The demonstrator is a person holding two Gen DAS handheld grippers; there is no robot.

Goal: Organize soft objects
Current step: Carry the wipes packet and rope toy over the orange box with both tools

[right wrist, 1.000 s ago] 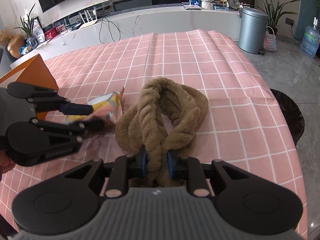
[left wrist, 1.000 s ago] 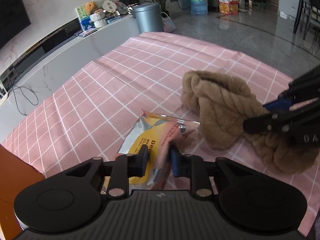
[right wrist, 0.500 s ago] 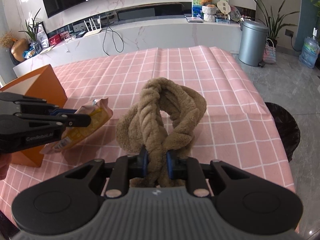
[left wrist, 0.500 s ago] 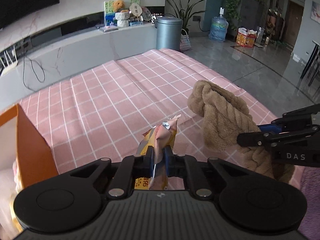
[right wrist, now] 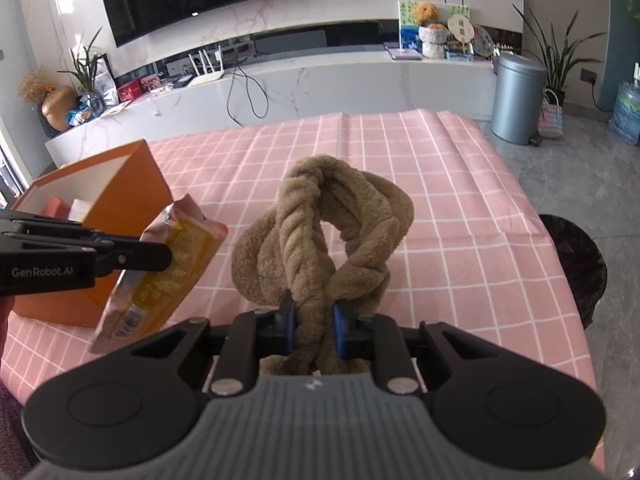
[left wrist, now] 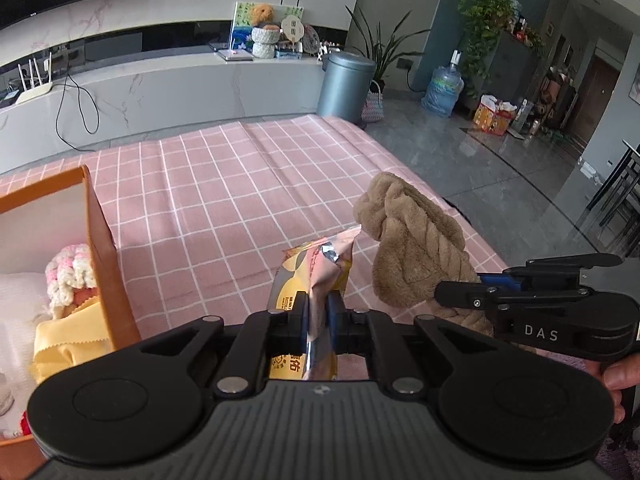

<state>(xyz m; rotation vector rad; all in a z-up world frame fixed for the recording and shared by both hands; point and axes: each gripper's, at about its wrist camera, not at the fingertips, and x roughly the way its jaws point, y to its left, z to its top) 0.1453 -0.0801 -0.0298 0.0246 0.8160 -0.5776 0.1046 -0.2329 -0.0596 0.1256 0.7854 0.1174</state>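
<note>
Left wrist view, orange box [left wrist: 105, 256] beside snack packet [left wrist: 316, 276], open checked tablecloth [left wrist: 240, 192] beyond.

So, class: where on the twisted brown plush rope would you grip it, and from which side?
Grip one twisted strand of the brown plush rope from above, fingers either side. It is narrow and squashy, as the right gripper shows; the whole looped bundle looks too wide.
</note>
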